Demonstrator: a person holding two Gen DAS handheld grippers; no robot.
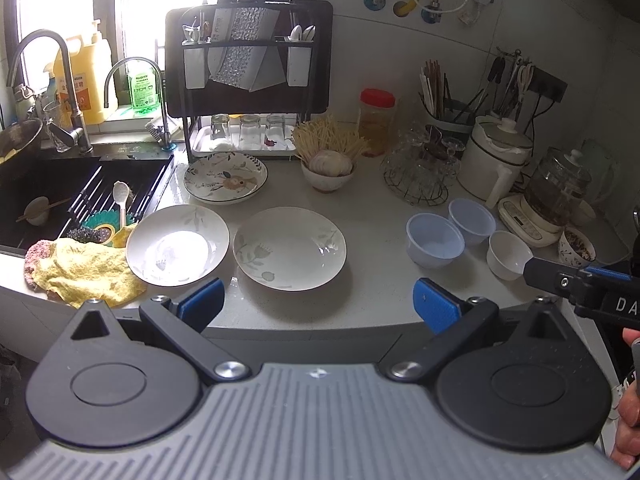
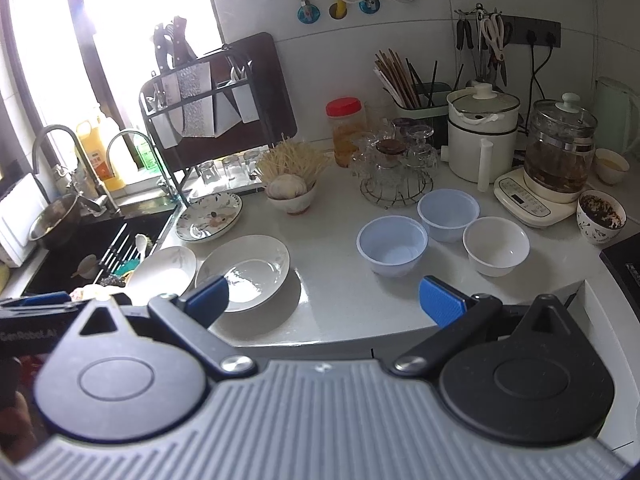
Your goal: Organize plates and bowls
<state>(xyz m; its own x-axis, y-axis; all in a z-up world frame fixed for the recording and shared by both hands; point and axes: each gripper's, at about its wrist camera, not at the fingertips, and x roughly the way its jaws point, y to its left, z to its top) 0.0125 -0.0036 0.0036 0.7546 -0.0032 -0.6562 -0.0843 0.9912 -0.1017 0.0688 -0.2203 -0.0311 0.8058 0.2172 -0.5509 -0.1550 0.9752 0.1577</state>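
Both grippers, left gripper [image 1: 318, 304] & right gripper [image 2: 324, 300], hang at counter edge w/ jaws wide apart, holding nothing. Plates [image 1: 290, 248] lie spread beside sink; bowls [image 2: 392, 246] cluster right (unstacked, prob. for sorting).

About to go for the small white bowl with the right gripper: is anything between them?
Nothing visible. The right gripper is open at the counter's front edge, and only bare counter lies between it and the white bowl. The two blue bowls sit left and behind, off that line.
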